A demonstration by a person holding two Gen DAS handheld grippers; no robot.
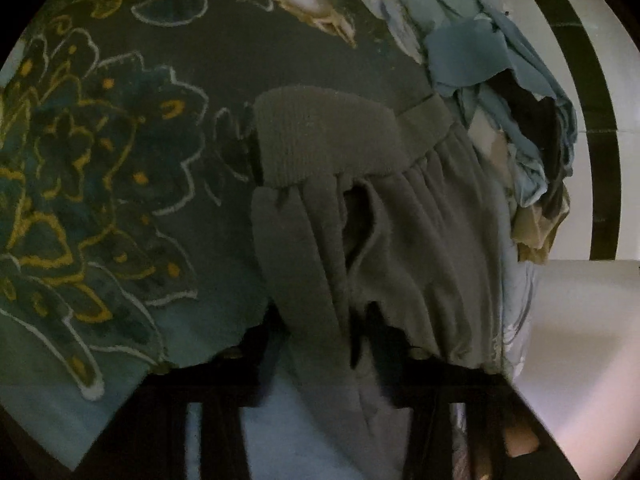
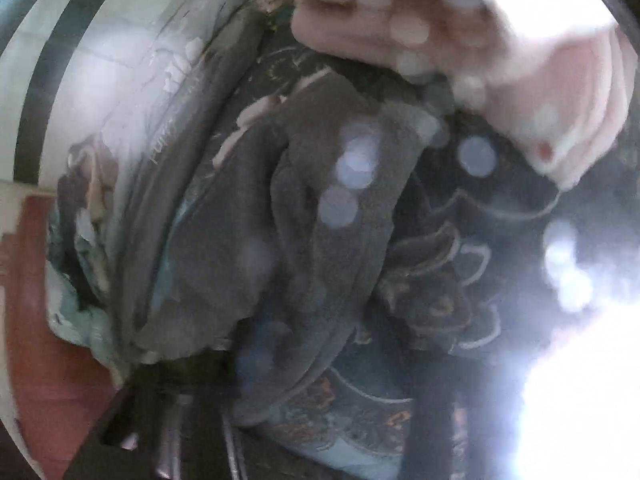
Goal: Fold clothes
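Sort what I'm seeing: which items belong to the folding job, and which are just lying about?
In the job:
- grey garment with ribbed waistband
- left gripper
- right gripper

Lying about:
- floral bedspread
- heap of blue clothes
- pink cloth, blurred

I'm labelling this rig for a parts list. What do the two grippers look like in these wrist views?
The left gripper shows dark, near-black fingers on a black frame of flat bars with open gaps. The right gripper is blurred and hazed by lens glare: a black, angular frame with thin silvery rods beneath. No markings or cables can be made out on either.
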